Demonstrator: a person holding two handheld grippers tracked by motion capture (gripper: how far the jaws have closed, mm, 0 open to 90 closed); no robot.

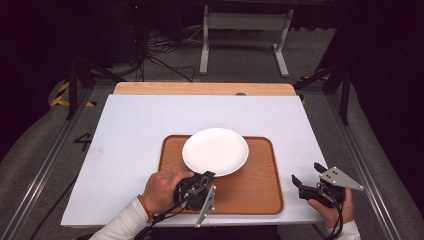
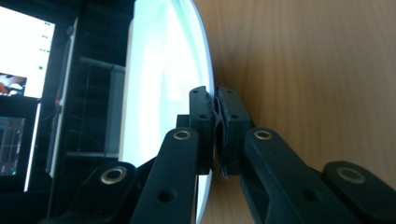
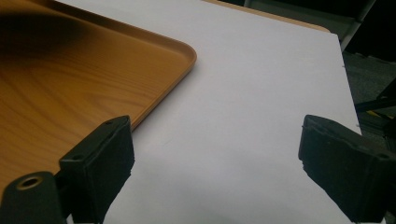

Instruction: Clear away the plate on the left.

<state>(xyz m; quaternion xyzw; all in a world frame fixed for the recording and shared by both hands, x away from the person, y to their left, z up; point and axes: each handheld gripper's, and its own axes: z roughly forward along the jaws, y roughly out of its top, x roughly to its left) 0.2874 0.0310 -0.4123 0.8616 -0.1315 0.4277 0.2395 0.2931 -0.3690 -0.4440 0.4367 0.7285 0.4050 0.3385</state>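
A round white plate (image 1: 215, 151) rests on a brown wooden tray (image 1: 250, 192) in the middle of the table. My left gripper (image 1: 206, 176), turned on its side, is shut on the plate's near rim. In the left gripper view the two jaws of the left gripper (image 2: 217, 112) pinch the thin edge of the plate (image 2: 163, 70), with the tray (image 2: 308, 70) behind it. My right gripper (image 1: 306, 173) is held open just off the tray's right edge. In the right gripper view nothing lies between the fingers of the right gripper (image 3: 219, 154), and the tray's corner (image 3: 70, 84) is at the left.
A white board (image 1: 135, 130) covers the tabletop, with a wooden strip (image 1: 200, 88) along its far edge. Metal rails (image 1: 45, 165) run along both sides. A white frame (image 1: 245, 30) and cables stand on the floor beyond. Monitors (image 2: 23, 70) glow in the left gripper view.
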